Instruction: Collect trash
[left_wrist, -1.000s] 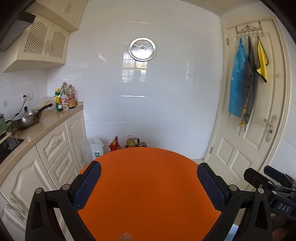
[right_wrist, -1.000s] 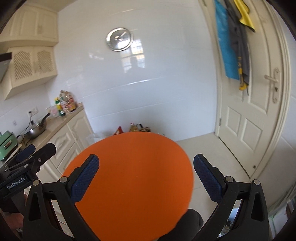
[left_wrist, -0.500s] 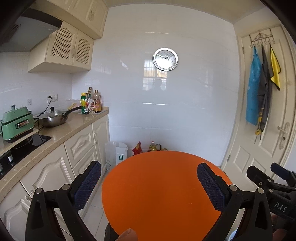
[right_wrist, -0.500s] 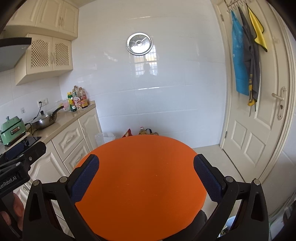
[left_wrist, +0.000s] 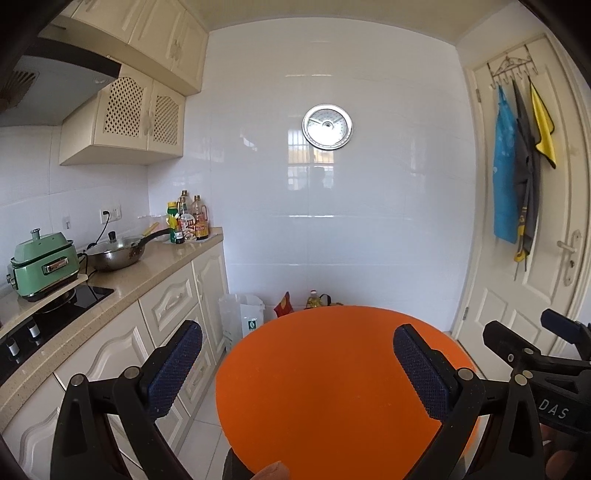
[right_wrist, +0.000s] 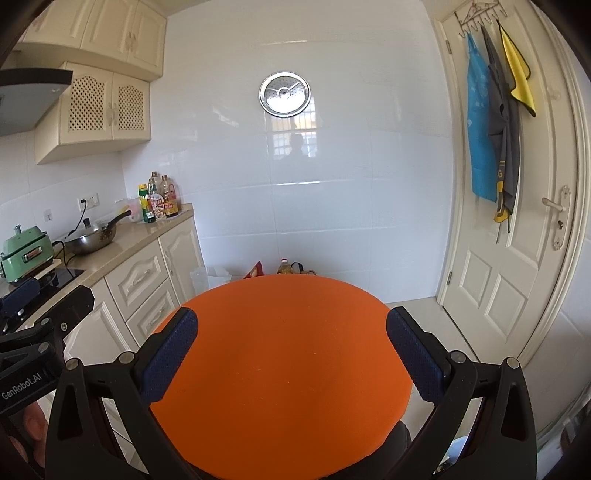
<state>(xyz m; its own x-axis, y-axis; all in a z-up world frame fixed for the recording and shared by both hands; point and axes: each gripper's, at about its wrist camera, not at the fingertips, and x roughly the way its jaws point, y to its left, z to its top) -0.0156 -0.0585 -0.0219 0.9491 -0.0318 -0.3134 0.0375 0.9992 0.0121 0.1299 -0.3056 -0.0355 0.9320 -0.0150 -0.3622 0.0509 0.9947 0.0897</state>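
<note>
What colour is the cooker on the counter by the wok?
Mint green cooker, with a chrome handle; clearest in the left wrist view.

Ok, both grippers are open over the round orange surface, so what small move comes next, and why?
Probably tilt both down: the left gripper and right gripper hold nothing, the round orange surface looks bare, and no trash is identifiable.

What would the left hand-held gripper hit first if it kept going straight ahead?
The left hand-held gripper is open and points over the orange round surface. Beyond that, the white tiled wall looks like the first thing in line, though depth is unclear.
</note>
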